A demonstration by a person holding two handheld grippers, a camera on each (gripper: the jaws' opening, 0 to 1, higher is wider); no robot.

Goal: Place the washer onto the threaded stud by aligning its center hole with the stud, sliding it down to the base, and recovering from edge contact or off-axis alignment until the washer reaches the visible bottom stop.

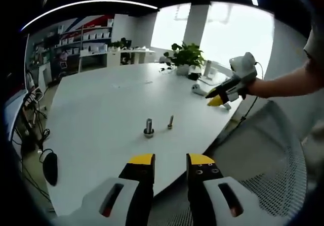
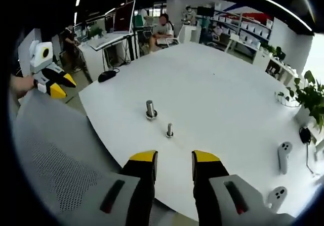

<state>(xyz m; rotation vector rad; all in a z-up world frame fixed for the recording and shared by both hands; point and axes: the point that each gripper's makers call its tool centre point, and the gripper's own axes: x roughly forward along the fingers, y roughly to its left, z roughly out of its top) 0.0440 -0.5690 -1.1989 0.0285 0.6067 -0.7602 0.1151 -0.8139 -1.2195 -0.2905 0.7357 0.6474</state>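
Two metal studs stand upright on the white table (image 1: 101, 104). The taller threaded stud (image 1: 148, 128) (image 2: 150, 109) has a wider ring at its foot; I cannot tell whether that ring is the washer. The shorter stud (image 1: 170, 122) (image 2: 169, 130) stands close beside it. My left gripper (image 1: 169, 160) hovers at the table's near edge, short of the studs, open with nothing between its yellow-tipped fingers. My right gripper (image 2: 174, 157) is likewise open and empty, back from the studs. Each gripper also appears in the other's view: right gripper (image 1: 216, 100), left gripper (image 2: 56, 87).
A mesh chair back (image 1: 283, 155) (image 2: 50, 155) sits just off the table edge below both grippers. A potted plant (image 1: 185, 56) and white controllers (image 2: 284, 155) lie at the table's far side. People sit at desks (image 2: 162, 29) beyond. A black mouse (image 1: 49, 168) lies at the left.
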